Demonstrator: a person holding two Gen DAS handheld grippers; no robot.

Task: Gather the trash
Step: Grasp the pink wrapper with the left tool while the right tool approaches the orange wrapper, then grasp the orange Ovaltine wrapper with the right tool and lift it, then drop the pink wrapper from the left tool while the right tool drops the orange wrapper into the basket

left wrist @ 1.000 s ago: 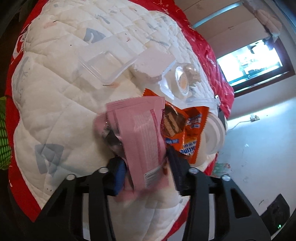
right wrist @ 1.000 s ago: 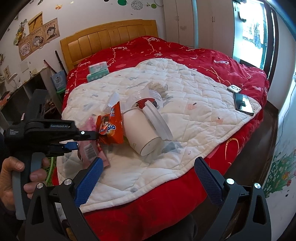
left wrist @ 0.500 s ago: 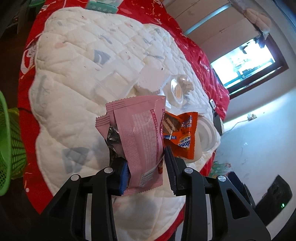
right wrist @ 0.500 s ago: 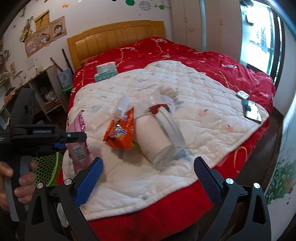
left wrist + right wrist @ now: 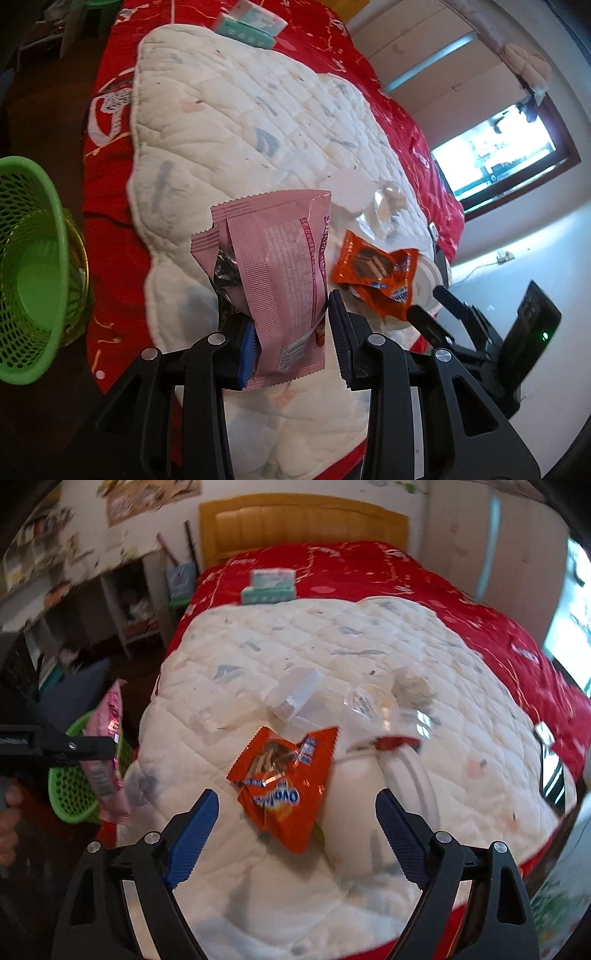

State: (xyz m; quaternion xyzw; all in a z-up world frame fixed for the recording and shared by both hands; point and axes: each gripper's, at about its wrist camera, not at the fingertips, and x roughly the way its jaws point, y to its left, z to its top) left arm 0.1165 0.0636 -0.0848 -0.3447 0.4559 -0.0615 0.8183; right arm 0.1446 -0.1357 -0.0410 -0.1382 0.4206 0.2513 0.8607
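My left gripper is shut on a pink snack wrapper, held up in the air off the white quilt. In the right wrist view the same pink wrapper hangs by the green basket. An orange snack wrapper lies on the quilt between the spread fingers of my right gripper. Its jaws are closing, but the pads do not touch the wrapper. Behind it a white cup lies on its side with its lid.
The green mesh basket stands on the floor left of the red bed. Clear plastic containers lie mid-quilt. A tissue box sits near the headboard, and a phone lies at the quilt's right edge.
My left gripper lifted the pink wrapper off the quilt and carried it left toward the green basket. My right gripper moved in over the orange wrapper, and its jaws narrowed.
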